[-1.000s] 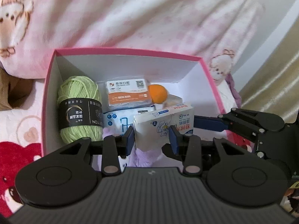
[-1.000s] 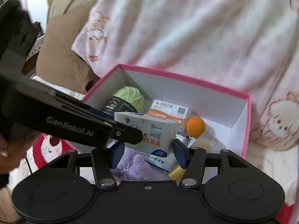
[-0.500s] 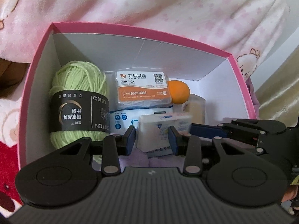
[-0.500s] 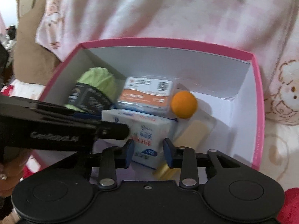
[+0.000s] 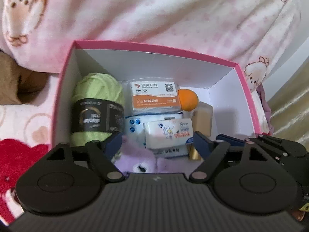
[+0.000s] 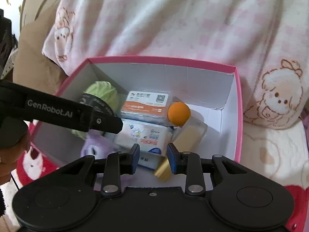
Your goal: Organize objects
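A pink box [image 5: 154,47] [image 6: 238,104] with white inside walls lies on a bed. It holds green yarn [image 5: 97,109] [image 6: 102,91], an orange-and-white card box [image 5: 154,96] [image 6: 146,106], an orange ball [image 5: 188,100] [image 6: 179,114], a tan bottle with a gold cap [image 5: 202,119] [image 6: 190,137], a purple plush [image 5: 138,158] [image 6: 96,145] and wipe packs. A white tissue pack [image 5: 168,134] [image 6: 143,137] lies on top of them. My left gripper [image 5: 157,145] is open and empty above it. My right gripper [image 6: 153,157] is open and empty at the box's near edge.
A pink-and-white blanket with bear prints [image 5: 154,13] [image 6: 183,19] is bunched behind the box. A brown cushion [image 5: 17,81] [image 6: 32,54] lies at the left. The red-and-white bedspread [image 5: 17,150] [image 6: 270,150] surrounds the box. The left gripper's arm [image 6: 58,114] crosses the right wrist view.
My left gripper carried the tissue pack down into the box, opened and let it go; it now lies on the wipe packs. My right gripper narrowed but stays open. Both pulled back slightly.
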